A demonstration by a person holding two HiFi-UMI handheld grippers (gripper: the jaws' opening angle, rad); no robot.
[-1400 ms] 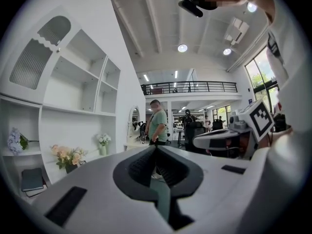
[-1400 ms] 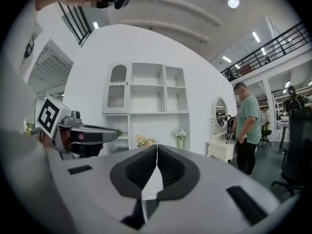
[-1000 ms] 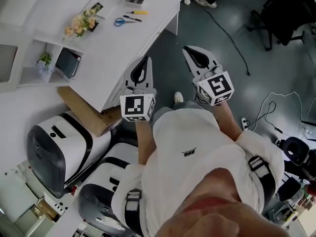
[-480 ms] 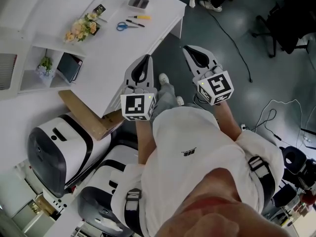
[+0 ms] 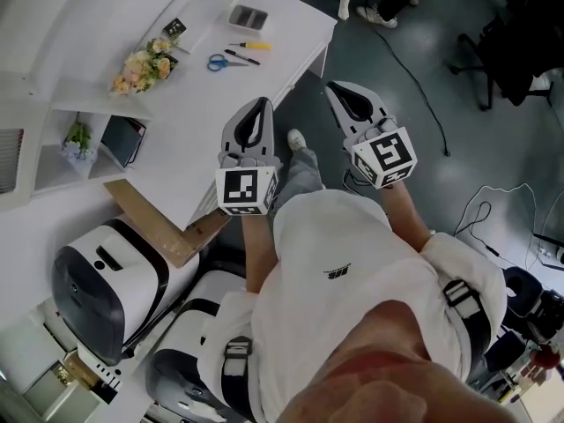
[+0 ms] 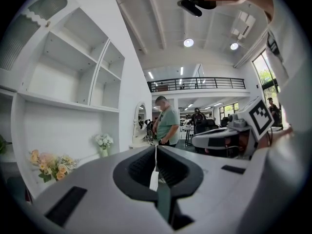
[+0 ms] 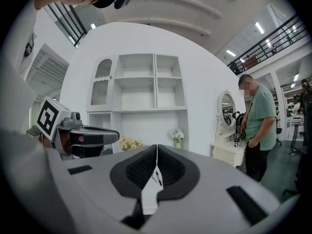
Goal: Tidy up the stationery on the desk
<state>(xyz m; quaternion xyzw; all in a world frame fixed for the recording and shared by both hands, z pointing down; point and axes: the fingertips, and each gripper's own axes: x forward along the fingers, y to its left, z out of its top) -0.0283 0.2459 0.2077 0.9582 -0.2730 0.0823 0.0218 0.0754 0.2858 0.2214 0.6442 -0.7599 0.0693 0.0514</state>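
Note:
The white desk (image 5: 220, 104) stands ahead and to the left in the head view. On its far part lie blue-handled scissors (image 5: 216, 61), a black pen (image 5: 240, 57), a yellow-handled pen (image 5: 251, 46) and a small grey tray (image 5: 248, 17). My left gripper (image 5: 261, 104) is held in the air over the desk's near edge, jaws shut with nothing between them. My right gripper (image 5: 336, 89) hovers over the floor to the right of the desk, also shut and empty. In the gripper views each pair of jaws, left gripper (image 6: 156, 147) and right gripper (image 7: 157, 147), meets in a closed line.
A flower bunch (image 5: 141, 64) and a small card (image 5: 174, 27) sit at the desk's back. A side shelf holds a plant (image 5: 77, 135) and a dark tablet (image 5: 121, 137). A cardboard box (image 5: 163, 223) and white-black machines (image 5: 97, 280) stand at lower left. A person (image 7: 258, 126) stands off right.
The desk and its stationery have slid down and right in the head view as I step nearer. A foot has come into sight between the grippers, which stay shut.

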